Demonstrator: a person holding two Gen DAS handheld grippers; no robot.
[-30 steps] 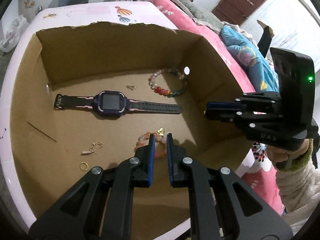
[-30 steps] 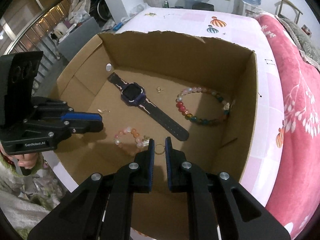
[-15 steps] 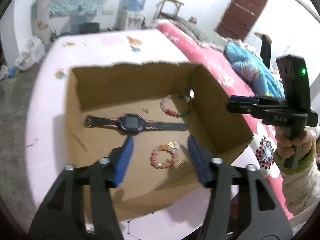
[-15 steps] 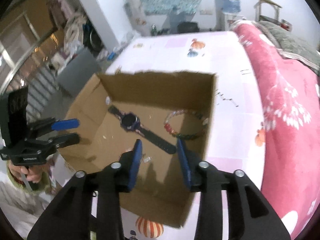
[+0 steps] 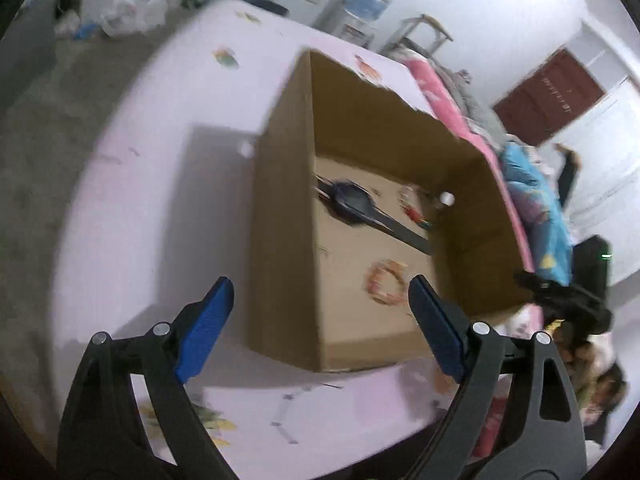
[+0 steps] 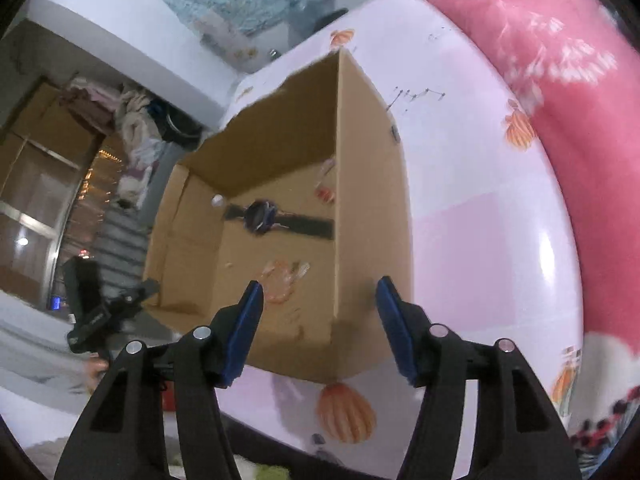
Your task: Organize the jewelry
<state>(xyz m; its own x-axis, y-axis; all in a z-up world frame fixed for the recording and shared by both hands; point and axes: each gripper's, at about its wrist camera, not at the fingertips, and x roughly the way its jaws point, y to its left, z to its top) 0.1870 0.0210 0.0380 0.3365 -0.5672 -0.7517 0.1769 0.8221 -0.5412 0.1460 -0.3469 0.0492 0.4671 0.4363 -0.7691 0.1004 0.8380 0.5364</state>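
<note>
Opening, both tongs empty: left tongs (image 5: pixel 320 304), right tongs (image 6: pixel 318 300) w/ pink bead bracelet (image 5: pixel 386 282) just ahead in cardboard box (image 5: pixel 280 240), watch (image 6: pixel 260 216) lengthwise beyond.

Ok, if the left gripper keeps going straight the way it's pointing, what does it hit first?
Most likely the cardboard box: its near corner and outer side wall sit between the opening, empty jaws of the left gripper. The pink bead bracelet lies inside, beyond that wall. The frame is blurred, so depth is uncertain.
</note>
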